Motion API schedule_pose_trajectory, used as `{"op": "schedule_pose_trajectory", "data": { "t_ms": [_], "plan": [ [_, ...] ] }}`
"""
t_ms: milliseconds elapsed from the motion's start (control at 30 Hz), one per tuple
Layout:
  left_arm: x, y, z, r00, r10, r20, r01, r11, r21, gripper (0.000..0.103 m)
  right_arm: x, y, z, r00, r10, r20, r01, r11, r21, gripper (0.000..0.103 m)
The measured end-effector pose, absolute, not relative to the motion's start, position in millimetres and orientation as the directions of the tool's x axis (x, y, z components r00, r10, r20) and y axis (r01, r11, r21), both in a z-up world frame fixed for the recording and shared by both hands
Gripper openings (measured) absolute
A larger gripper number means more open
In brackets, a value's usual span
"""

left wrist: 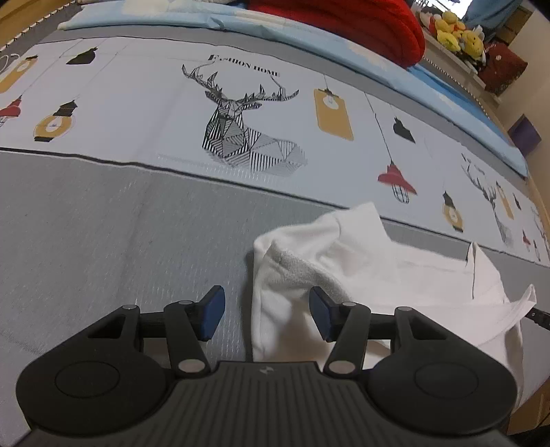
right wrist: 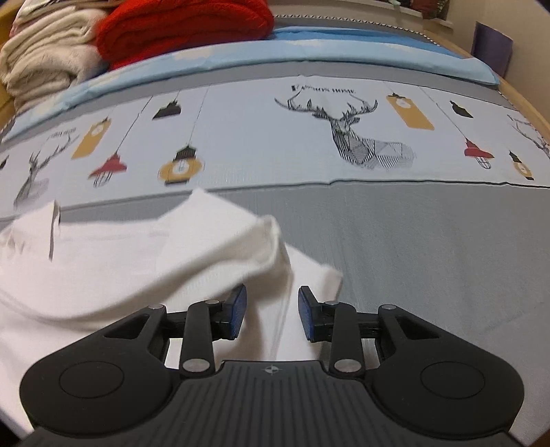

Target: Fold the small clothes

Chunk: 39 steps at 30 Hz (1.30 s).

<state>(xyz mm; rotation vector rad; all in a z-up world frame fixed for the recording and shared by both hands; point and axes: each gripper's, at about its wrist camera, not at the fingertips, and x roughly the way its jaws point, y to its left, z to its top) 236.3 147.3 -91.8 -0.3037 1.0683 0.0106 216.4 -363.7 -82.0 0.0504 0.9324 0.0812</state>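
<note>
Cream folded knits [right wrist: 44,51] show only from the right wrist.

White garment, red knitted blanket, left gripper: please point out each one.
white garment [right wrist: 137,261], right wrist view, flat middle of the cloth
red knitted blanket [right wrist: 182,24], right wrist view, its folded top
left gripper [left wrist: 266,318], left wrist view, between the fingertips

left gripper [left wrist: 267,314]: pitched down, jaws apart, pads pinching nothing | right gripper [right wrist: 272,313]: pitched down, jaws apart, narrower gap
</note>
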Motion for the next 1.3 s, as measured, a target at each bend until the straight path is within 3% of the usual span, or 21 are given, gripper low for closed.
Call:
{"op": "schedule_pose_trajectory", "data": {
  "t_ms": [67, 133, 200, 267, 300, 333, 533, 667, 900, 1033, 1133, 1300],
  "plan": [
    [241, 148, -94, 0.485, -0.139, -0.864, -0.159, 0.957, -0.243, 0.055, 224, -363, -83, 0.590, 0.103, -0.801, -0.041, 0.994, 0.098, 0.034],
    [245, 148, -95, 0.480, -0.138, -0.866, -0.157, 0.958, -0.239, 0.040, 231, -361, -86, 0.581, 0.114, -0.806, -0.045, 0.993, 0.108, 0.034],
    [248, 148, -94, 0.485, -0.145, -0.862, -0.147, 0.959, -0.244, 0.016, 236, -356, -88, 0.577, 0.115, -0.809, -0.054, 0.993, 0.103, 0.034],
    [250, 148, -92, 0.500, -0.161, -0.851, -0.136, 0.956, -0.261, 0.006, 240, -352, -89, 0.576, 0.124, -0.808, -0.064, 0.992, 0.107, 0.025],
    [251, 149, -90, 0.512, -0.163, -0.843, -0.133, 0.955, -0.265, 0.005, 241, -351, -88, 0.579, 0.131, -0.805, -0.070, 0.991, 0.111, 0.006],
    [252, 151, -86, 0.530, -0.162, -0.832, -0.137, 0.952, -0.273, 0.004, 241, -350, -86, 0.591, 0.136, -0.795, -0.072, 0.991, 0.116, 0.003],
    [259, 153, -70, 0.642, -0.091, -0.761, -0.170, 0.951, -0.257, 0.003, 241, -367, -56, 0.760, 0.041, -0.649, 0.089, 0.982, 0.165, 0.001],
    [274, 150, -81, 0.606, -0.091, -0.790, -0.178, 0.953, -0.246, 0.004, 253, -376, -68, 0.711, 0.008, -0.703, 0.190, 0.961, 0.203, 0.001],
    [277, 158, -85, 0.611, -0.111, -0.784, -0.211, 0.931, -0.297, 0.004, 264, -365, -76, 0.681, -0.017, -0.732, 0.195, 0.968, 0.159, 0.002],
    [270, 167, -84, 0.600, -0.075, -0.796, -0.285, 0.910, -0.300, 0.013, 259, -368, -76, 0.680, -0.043, -0.732, 0.240, 0.957, 0.166, 0.003],
    [260, 171, -79, 0.594, -0.087, -0.799, -0.282, 0.909, -0.308, 0.015, 253, -372, -78, 0.650, -0.126, -0.749, 0.306, 0.946, 0.107, 0.025],
    [238, 159, -71, 0.560, -0.126, -0.819, -0.165, 0.951, -0.260, 0.019, 229, -369, -70, 0.670, -0.054, -0.741, 0.209, 0.971, 0.118, 0.025]
  ]
}}
